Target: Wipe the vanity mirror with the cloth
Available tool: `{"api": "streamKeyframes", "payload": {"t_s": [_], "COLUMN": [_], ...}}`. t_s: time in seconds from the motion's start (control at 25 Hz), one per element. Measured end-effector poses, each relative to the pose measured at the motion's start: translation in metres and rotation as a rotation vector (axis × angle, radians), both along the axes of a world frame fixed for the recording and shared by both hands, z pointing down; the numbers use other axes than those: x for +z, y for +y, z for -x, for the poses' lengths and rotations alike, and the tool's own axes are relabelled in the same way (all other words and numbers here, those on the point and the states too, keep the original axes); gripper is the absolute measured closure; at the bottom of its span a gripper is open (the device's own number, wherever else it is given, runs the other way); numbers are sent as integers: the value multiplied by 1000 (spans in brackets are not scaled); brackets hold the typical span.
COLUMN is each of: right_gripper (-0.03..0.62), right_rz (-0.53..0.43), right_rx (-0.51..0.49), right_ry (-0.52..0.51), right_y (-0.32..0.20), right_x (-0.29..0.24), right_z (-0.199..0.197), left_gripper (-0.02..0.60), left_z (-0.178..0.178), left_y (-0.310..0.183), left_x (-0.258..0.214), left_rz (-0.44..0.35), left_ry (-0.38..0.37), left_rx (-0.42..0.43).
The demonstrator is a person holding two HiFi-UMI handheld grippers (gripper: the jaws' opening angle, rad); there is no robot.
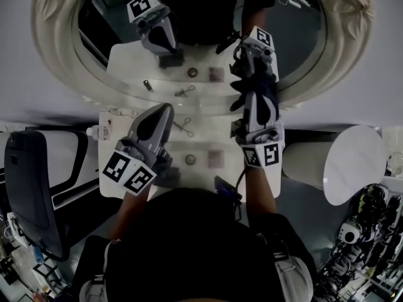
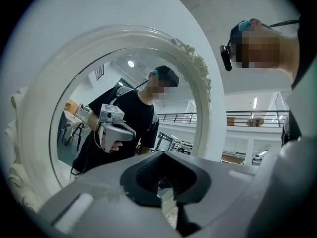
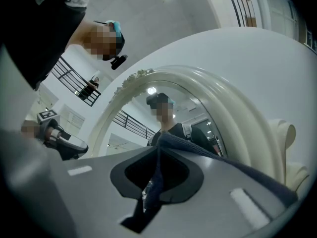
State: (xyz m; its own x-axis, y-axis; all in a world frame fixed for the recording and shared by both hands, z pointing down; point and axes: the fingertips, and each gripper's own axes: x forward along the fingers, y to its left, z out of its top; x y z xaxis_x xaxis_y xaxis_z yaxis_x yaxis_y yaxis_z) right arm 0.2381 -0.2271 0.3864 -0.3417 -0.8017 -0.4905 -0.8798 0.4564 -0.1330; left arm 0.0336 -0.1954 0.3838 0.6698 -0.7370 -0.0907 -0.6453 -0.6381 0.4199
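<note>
The round vanity mirror (image 1: 208, 17) with its ornate white frame (image 1: 50, 49) stands at the back of a white table (image 1: 201, 145). My right gripper (image 1: 252, 96) is shut on a dark blue cloth (image 1: 244, 88), and its tip is at the lower right of the glass. In the right gripper view the cloth (image 3: 157, 175) hangs between the jaws and drapes over the right jaw, with the mirror (image 3: 163, 123) just ahead. My left gripper (image 1: 162, 110) points at the mirror's lower left, short of the glass. Its jaws (image 2: 167, 201) look shut on nothing. The mirror (image 2: 124, 108) fills the left gripper view.
On the table lie a hair clip (image 1: 184, 128), a small round item (image 1: 190, 160), a small square item (image 1: 216, 158) and a little bottle (image 1: 101, 131). A black chair (image 1: 25, 181) stands at the left, a white round stool (image 1: 352, 162) at the right.
</note>
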Motion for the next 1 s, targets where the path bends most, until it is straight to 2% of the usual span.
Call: {"api": "streamKeyframes", "payload": {"t_s": [0.4, 0.8, 1.0], "right_gripper": [568, 568, 568], "right_rz": [70, 113, 118], "right_rx": [-15, -68, -73], "right_ry": [15, -28, -39], "right_y": [-3, -9, -10], "right_x": [29, 49, 55], "right_z": [10, 88, 107], "left_gripper": [580, 580, 580], "left_z": [9, 75, 89], "left_y": [6, 5, 5], "left_x": [2, 1, 2], "left_rz": [11, 13, 17], "left_ry": [-2, 18, 25], "left_rx": [-27, -67, -77]}}
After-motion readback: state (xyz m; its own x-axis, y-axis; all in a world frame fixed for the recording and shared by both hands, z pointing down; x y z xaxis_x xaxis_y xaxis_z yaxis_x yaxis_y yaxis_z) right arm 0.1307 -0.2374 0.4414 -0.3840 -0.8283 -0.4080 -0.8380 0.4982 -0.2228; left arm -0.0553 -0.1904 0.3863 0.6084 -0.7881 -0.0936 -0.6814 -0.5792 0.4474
